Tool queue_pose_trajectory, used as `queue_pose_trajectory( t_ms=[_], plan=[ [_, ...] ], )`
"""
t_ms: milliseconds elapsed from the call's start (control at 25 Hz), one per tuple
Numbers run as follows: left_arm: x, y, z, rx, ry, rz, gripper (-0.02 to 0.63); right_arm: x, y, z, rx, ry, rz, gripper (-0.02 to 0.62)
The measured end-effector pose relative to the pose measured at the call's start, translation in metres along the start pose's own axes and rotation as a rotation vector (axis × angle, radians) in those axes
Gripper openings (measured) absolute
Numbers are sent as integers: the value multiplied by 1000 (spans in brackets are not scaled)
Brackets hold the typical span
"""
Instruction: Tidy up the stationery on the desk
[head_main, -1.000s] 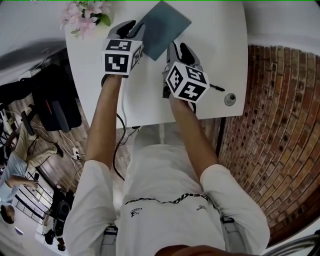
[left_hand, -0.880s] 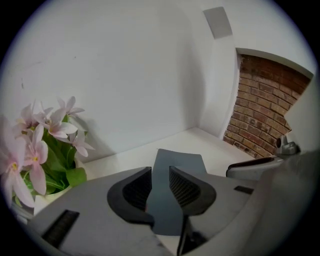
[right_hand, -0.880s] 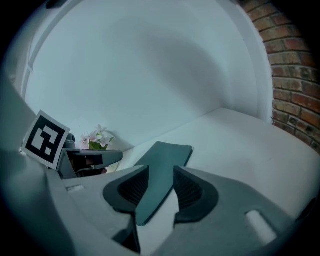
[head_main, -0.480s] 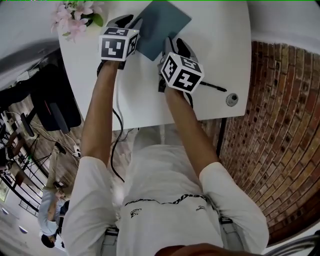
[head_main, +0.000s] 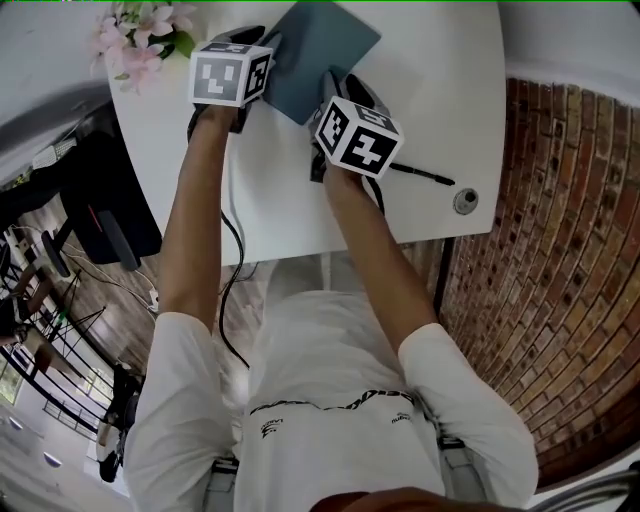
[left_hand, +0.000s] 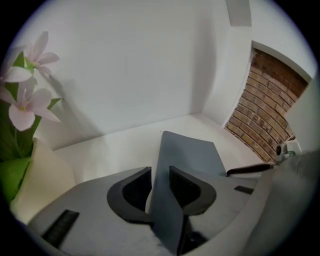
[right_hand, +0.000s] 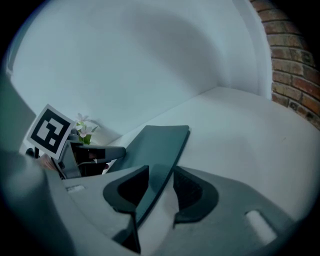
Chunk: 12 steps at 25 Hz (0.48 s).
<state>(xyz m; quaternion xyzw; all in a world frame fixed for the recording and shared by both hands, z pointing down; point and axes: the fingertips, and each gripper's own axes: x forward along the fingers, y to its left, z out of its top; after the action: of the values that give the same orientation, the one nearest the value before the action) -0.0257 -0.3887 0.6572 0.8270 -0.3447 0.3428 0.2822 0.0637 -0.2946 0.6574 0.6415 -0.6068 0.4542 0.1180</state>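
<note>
Pickup of the notebook (head_main: 325, 45) looks like the step in hand. It lies far back on the table (head_main: 440, 100), its near edges between the jaws of the left hand-held gripper (left_hand: 160, 175) and the right hand-held gripper (right_hand: 161, 172). Both pairs stand spread and have just been opening. Next, probably: close evenly and lift together.

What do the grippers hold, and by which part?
Nothing is gripped. The left gripper and right gripper, jaws just opened, straddle the near edge of the flat blue-grey notebook.

Notebook (head_main: 322, 45): far middle of desk (head_main: 440, 70).
Flowers (head_main: 140, 45): far left corner.
Pen (head_main: 420, 175): right of notebook, nearer.
</note>
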Motion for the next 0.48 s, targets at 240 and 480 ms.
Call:
queue_pose_trajectory(
  t_ms=[240,480],
  plan=[
    [7,-3,-4,-59,57,-75,106,6,-4,-2,-15,24,-8,143],
    [8,-5,-5,-68,132,-109,84,8,-2,-2,-41,48,15,124]
  ],
)
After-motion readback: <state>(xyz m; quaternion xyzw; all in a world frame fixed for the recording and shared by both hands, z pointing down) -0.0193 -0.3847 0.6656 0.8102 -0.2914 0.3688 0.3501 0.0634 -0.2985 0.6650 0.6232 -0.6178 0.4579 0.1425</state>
